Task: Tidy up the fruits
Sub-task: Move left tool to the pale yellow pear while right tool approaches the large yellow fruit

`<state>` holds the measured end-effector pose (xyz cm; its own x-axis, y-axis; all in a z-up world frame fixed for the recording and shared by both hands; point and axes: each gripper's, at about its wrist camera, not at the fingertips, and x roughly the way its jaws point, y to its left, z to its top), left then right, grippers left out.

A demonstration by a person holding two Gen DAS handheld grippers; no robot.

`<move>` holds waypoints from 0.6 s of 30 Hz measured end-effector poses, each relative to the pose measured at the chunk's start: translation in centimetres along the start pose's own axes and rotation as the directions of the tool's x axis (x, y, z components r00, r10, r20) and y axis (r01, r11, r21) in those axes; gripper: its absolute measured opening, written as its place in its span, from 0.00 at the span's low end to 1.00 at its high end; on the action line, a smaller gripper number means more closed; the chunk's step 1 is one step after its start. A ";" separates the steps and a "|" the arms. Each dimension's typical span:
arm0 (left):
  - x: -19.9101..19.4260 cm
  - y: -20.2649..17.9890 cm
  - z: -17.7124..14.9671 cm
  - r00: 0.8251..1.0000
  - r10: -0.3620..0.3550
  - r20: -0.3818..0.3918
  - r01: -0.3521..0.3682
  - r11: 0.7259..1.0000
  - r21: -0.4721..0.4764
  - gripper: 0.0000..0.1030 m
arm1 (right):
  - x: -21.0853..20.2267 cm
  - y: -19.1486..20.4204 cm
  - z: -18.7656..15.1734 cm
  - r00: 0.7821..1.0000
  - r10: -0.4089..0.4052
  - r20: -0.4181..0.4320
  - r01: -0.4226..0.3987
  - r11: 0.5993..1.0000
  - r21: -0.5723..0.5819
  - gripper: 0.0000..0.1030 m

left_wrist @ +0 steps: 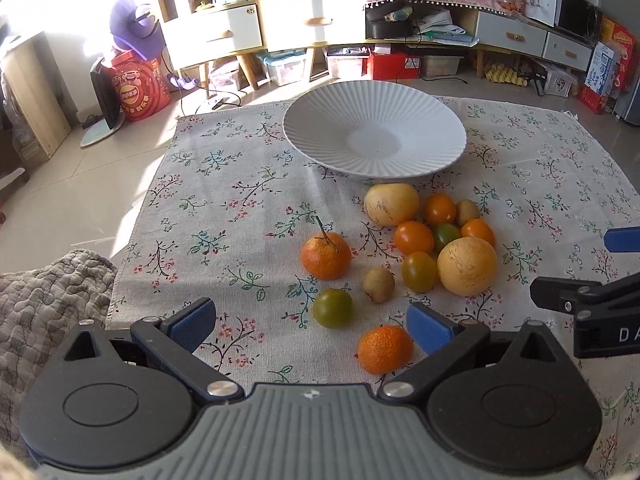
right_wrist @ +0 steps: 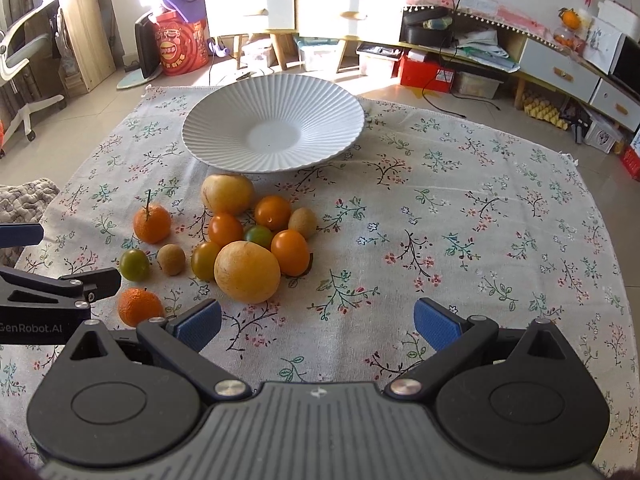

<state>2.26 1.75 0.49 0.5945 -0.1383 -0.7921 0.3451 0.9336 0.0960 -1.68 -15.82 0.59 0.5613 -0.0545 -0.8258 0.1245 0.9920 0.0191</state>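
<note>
Both the left hand-held gripper [left_wrist: 312, 326] and right hand-held gripper [right_wrist: 318, 324] gape wide, holding nothing.

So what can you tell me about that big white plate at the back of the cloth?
The white plate is a wide, shallow dish, seemingly glazed ceramic, with fine ribs fanning from a smooth, flat centre to the rim. It is empty and sits upright on the floral tablecloth, at the far side from both grippers. No fruit lies in it. The nearest piece, a yellowish round fruit, sits just in front of its near rim; whether they touch cannot be told. Sunlight falls across it.
</note>
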 end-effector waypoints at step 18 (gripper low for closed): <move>3.4 -0.4 3.2 0.994 -0.096 0.057 0.092 0.994 0.066 0.96 | 1.9 0.6 0.3 0.992 0.113 -0.058 -0.113 0.994 -0.005 0.92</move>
<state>6.46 -0.13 -0.31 0.5989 -0.2458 -0.7622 0.4454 0.8932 0.0620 -0.27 -15.35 -0.81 0.5237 0.0641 -0.8495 0.0562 0.9924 0.1096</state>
